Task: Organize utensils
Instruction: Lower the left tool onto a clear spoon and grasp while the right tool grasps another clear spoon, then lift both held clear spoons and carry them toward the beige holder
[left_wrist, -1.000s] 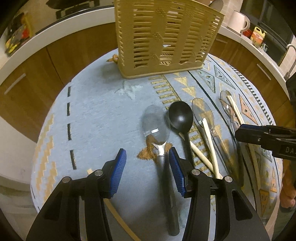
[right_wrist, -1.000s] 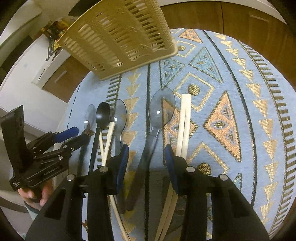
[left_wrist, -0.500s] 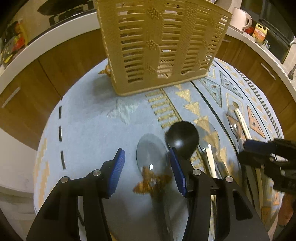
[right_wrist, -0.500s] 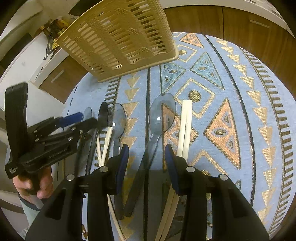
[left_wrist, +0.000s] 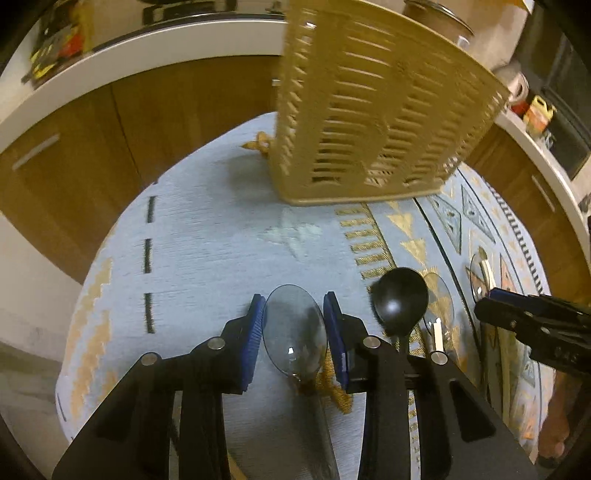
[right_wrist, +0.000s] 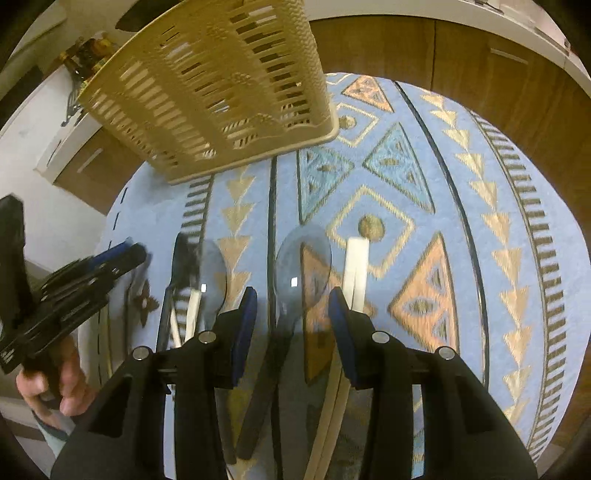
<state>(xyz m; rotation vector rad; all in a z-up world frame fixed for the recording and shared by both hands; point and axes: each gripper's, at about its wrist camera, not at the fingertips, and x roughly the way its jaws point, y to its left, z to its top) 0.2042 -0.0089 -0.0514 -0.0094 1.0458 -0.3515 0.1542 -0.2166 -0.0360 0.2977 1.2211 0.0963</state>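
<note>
My left gripper is closing its jaws around the bowl of a clear plastic spoon that lies on the blue patterned tablecloth. Both blue pads meet the bowl's rims. Just to the right lie a black spoon and another clear spoon. My right gripper stands open over the dark handle of a second clear spoon, without touching it. White chopsticks lie beside its right pad. A tall beige slotted utensil basket stands at the far side of the cloth.
The right gripper enters the left wrist view at the right edge. A hand holds the left gripper at the left of the right wrist view. Brown cabinets and a white counter surround the table.
My left gripper slid forward from the clear spoon's handle to its bowl and its jaws narrowed around it. The basket looms closer. My right gripper crept forward a little, jaws unchanged.
</note>
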